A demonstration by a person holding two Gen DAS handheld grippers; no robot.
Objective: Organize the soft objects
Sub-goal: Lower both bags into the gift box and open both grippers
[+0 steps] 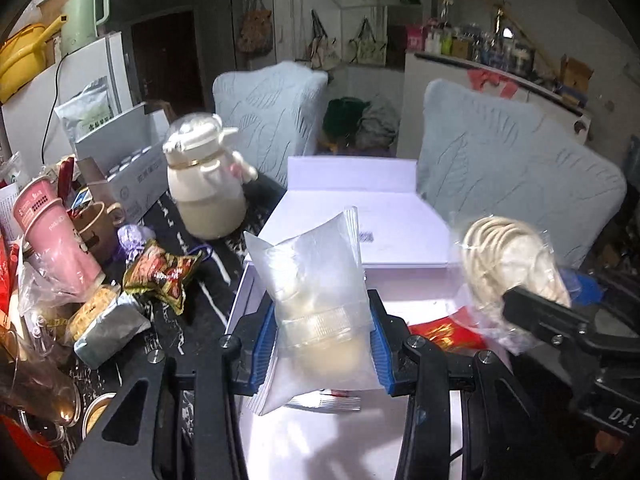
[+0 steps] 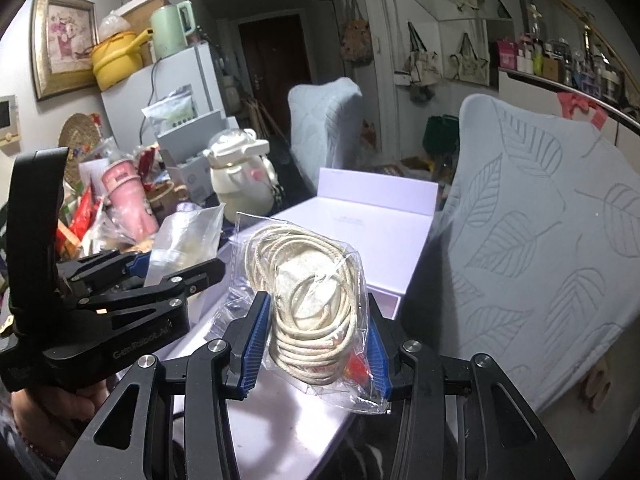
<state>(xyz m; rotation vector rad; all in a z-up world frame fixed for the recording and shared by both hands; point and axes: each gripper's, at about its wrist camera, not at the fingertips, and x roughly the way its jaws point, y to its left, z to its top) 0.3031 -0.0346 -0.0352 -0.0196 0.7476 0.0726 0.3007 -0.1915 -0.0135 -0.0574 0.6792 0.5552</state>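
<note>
Now, step: both items lifted, carry under way.
Left gripper: clamps pouch above box.
Right gripper: clamps cord bag, right of box.
Next: likely lower both into box, release.

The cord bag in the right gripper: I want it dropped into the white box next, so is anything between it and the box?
Nothing visible blocks it. The cord bag hangs in the right gripper over the open white box. The left gripper, holding a frosted pouch, is off to the side.
</note>
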